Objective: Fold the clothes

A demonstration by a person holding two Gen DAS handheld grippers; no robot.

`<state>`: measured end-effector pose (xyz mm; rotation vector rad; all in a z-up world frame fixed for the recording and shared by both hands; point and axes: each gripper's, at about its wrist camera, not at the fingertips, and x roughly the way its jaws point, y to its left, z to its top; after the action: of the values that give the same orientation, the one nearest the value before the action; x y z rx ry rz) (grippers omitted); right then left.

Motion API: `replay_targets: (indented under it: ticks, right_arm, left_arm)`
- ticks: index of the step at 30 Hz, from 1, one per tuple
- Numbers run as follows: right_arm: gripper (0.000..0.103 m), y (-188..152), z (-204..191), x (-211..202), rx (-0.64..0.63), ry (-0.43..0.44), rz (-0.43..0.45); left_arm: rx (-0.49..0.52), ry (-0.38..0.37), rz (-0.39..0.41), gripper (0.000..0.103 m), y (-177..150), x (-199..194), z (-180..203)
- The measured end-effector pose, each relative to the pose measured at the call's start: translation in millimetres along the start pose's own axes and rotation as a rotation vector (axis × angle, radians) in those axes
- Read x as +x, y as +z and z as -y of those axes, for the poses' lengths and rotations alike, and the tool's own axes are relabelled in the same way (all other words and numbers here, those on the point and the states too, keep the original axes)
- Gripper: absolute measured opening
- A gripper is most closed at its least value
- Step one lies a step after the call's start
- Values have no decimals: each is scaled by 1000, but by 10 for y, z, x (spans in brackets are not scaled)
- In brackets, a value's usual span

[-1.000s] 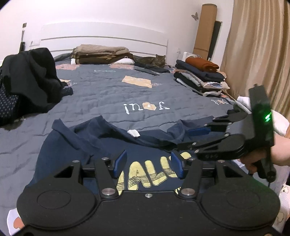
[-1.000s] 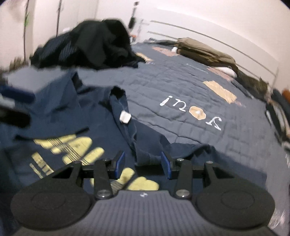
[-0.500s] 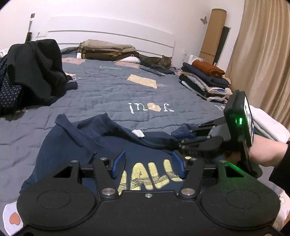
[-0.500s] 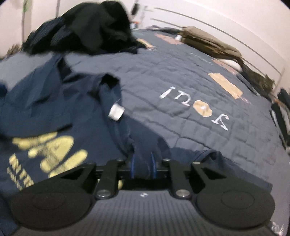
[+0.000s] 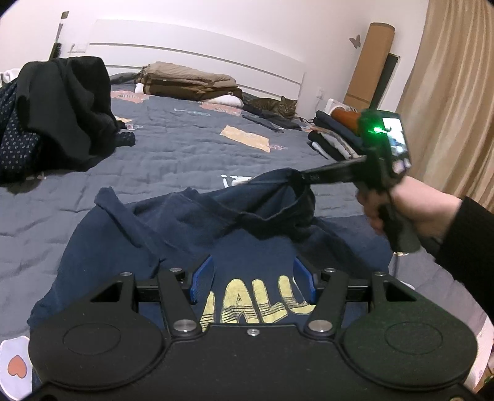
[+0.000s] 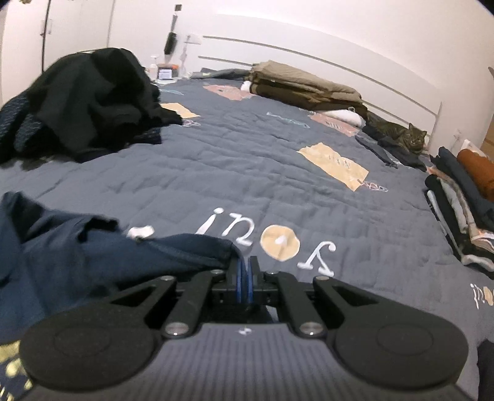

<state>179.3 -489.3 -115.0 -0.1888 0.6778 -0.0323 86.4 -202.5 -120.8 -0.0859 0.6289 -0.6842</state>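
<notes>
Soft, even indoor light seen through two strongly curved fisheye views.

The room is moderately lit with no single lamp in view; the white wall reads pale pink and slightly washed out, brightest along the top. Shadows are faint and diffuse, and the dark clothes heap loses its detail to near-black. A green indicator light glares and tints the casing around it. Straight lines such as the headboard bow, and black vignette fills the corners. The left wrist view is fairly sharp; the right wrist view is softer, with motion blur on the navy T-shirt.
</notes>
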Motion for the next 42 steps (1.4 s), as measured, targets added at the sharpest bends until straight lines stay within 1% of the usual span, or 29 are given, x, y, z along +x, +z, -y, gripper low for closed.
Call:
replay_targets:
  ticks: [3, 5, 8, 9, 12, 16, 21, 23, 25, 26, 29, 34, 36, 37, 42]
  right_arm:
    - [5, 80, 57, 266, 26, 7, -31]
    - [6, 81, 87, 478, 47, 38, -81]
    - [8, 57, 151, 625, 108, 80, -100]
    - [8, 51, 200, 616, 154, 99, -100]
    - [11, 57, 310, 432, 229, 162, -64]
    - [16, 80, 355, 130, 174, 162, -31]
    - [23, 104, 510, -63, 250, 203, 9]
    - [24, 175, 443, -84, 251, 258, 13]
    - [31, 306, 286, -45, 226, 314, -8]
    - [32, 375, 199, -14, 216, 338, -23]
    - [34, 555, -82, 174, 221, 445, -78]
    - [34, 689, -476, 574, 256, 542, -200]
    - [34, 704, -614, 713, 241, 535, -233]
    - [34, 704, -670, 777, 230, 531, -250]
    - [34, 672, -839, 1000, 223, 516, -310]
  left_arm:
    - [-13, 9, -6, 57, -1, 18, -31]
    - [-26, 12, -14, 57, 3, 26, -52]
    - [-18, 6, -11, 57, 11, 6, -37]
    - [-17, 1, -10, 57, 11, -3, -39]
    - [-25, -8, -10, 57, 10, -11, -52]
    - [-22, -8, -14, 57, 9, -2, -47]
    - [-27, -16, -12, 57, 9, -2, -39]
    - [-33, -16, -10, 57, 12, -1, -50]
    - [-41, -18, -7, 57, 18, -4, -61]
    - [-45, -18, -5, 57, 20, -7, -68]
    - [-56, -15, 1, 57, 29, -25, -90]
    - [-51, -12, 5, 57, 59, -58, -143]
    - [-49, 5, 4, 57, 74, -76, -190]
    - [-50, 25, 5, 57, 82, -85, -227]
    - [-113, 120, 17, 57, 143, -174, -470]
